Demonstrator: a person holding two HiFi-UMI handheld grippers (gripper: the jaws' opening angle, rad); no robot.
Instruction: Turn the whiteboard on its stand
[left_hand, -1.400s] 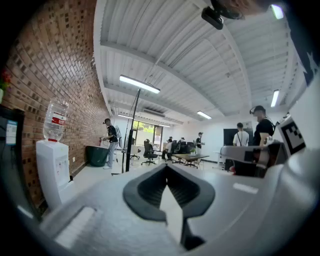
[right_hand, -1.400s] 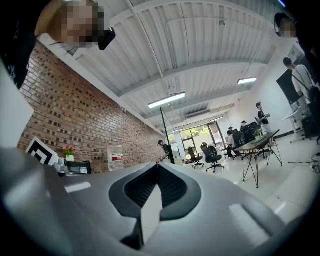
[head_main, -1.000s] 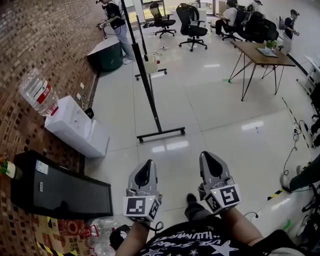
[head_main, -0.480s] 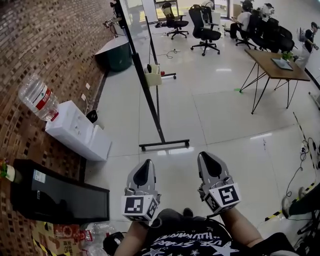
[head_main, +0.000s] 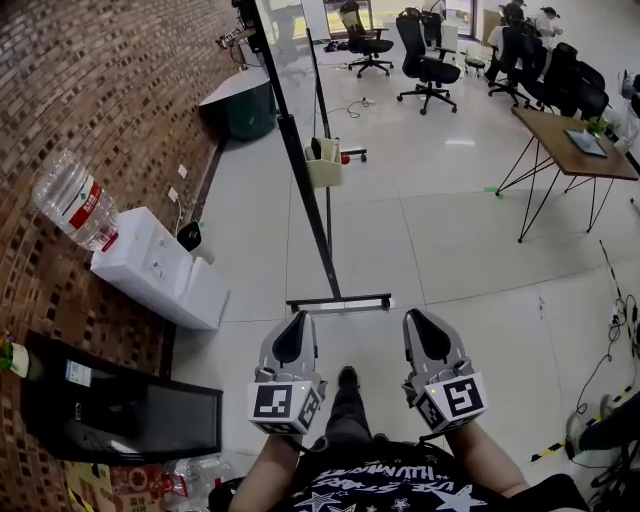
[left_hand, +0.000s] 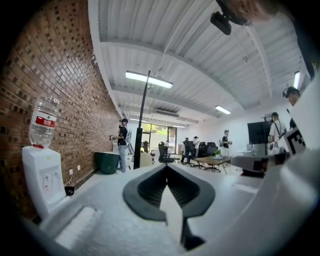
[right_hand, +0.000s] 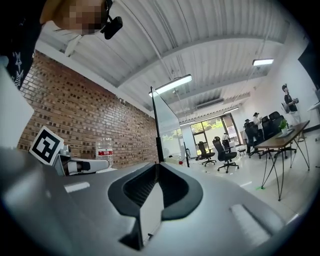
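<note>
The whiteboard (head_main: 283, 45) stands edge-on ahead of me on a black post (head_main: 305, 175) with a floor foot (head_main: 340, 301). Both grippers are held low in front of my body, short of the foot and touching nothing. My left gripper (head_main: 298, 317) is shut and empty; in its own view the left gripper (left_hand: 166, 167) points past the post (left_hand: 141, 120). My right gripper (head_main: 420, 314) is shut and empty too; seen from the right gripper (right_hand: 157, 165), the board (right_hand: 166, 117) rises just beyond the jaws.
A brick wall runs along the left, with a white water dispenser (head_main: 160, 265) carrying a bottle (head_main: 75, 205) and a black cabinet (head_main: 120, 410). A beige bin (head_main: 322, 165) hangs by the stand. A desk (head_main: 575, 150), office chairs (head_main: 430, 60) and people are at the back right.
I have moved forward: the whiteboard stand's foot has come closer to the grippers. Both grippers keep their place before my body and stay shut.
</note>
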